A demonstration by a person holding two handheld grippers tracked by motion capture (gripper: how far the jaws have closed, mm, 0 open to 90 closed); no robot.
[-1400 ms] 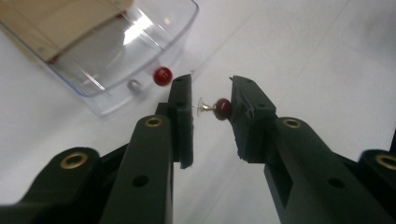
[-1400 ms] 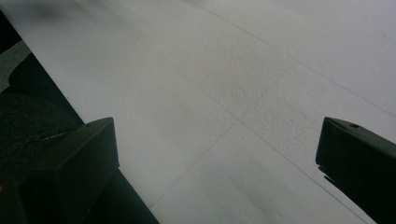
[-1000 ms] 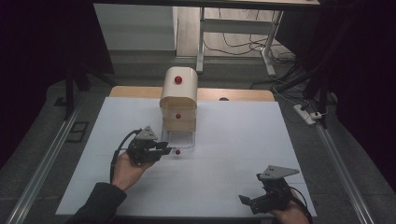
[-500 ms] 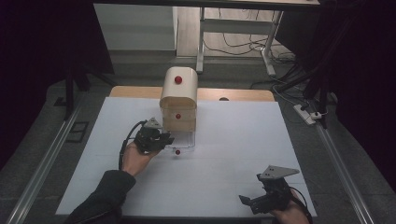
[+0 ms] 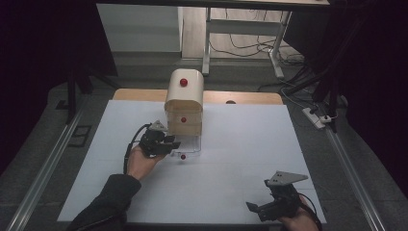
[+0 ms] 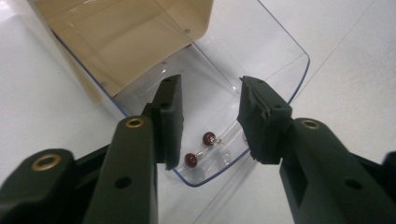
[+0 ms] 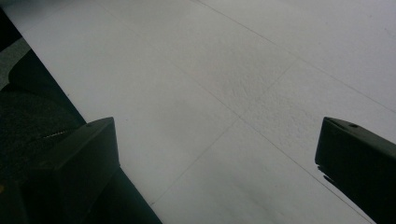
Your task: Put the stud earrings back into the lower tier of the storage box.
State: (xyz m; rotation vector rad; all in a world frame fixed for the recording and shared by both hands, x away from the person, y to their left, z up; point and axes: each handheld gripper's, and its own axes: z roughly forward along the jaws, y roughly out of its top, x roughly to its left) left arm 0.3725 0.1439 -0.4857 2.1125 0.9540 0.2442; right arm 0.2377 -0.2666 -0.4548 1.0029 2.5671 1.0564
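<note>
Advancing since the earlier frame, the left claw [image 6: 210,116] is hovering with jaws apart over the clear pulled-out drawer [image 6: 261,56] of the small wooden cabinet [image 5: 184,101], apparently lining up on its red beads [image 6: 200,149]; the right claw [image 5: 269,208], jaws apart, is idling near the counter [image 5: 240,144] edge.

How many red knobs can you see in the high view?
3: one on the domed top of the box, one on its middle drawer, one on the pulled-out clear drawer by the left gripper. Others may be hidden.
</note>
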